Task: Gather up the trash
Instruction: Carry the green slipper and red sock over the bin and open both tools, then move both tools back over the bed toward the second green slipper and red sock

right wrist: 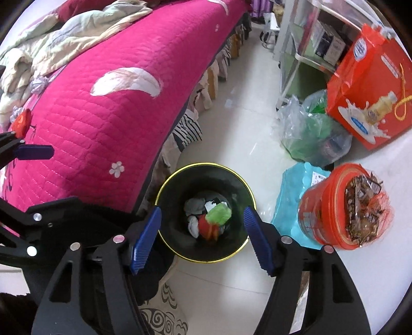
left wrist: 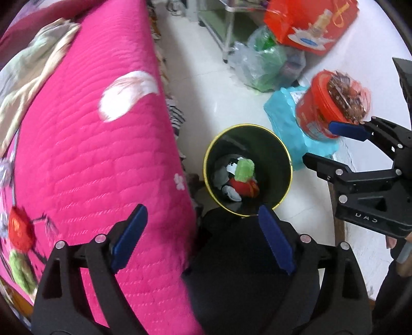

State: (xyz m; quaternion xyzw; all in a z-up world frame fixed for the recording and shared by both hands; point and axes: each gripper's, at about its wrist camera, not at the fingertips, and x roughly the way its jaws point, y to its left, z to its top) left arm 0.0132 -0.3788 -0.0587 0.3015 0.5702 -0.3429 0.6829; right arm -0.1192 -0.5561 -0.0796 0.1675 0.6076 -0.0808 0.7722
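A dark trash bin with a yellow rim (left wrist: 283, 152) (right wrist: 164, 185) stands on the white floor beside the bed. Inside lie green (left wrist: 244, 168) (right wrist: 219, 214), red and white scraps. My left gripper (left wrist: 203, 232) is open and empty, above the bin's near edge. My right gripper (right wrist: 202, 232) is open and empty, directly over the bin; it also shows in the left wrist view (left wrist: 324, 144) at the right. A small red scrap (left wrist: 19, 232) (right wrist: 22, 122) lies on the pink bedspread (left wrist: 90, 154) (right wrist: 116, 116).
A red tub full of wrappers (left wrist: 332, 103) (right wrist: 345, 206) sits on a blue packet (left wrist: 283, 113) (right wrist: 291, 193) on a white table. A red carton (left wrist: 314, 23) (right wrist: 370, 92) and clear plastic bags (left wrist: 262, 61) (right wrist: 309, 134) stand behind. Crumpled bedding (right wrist: 51, 46) lies on the bed.
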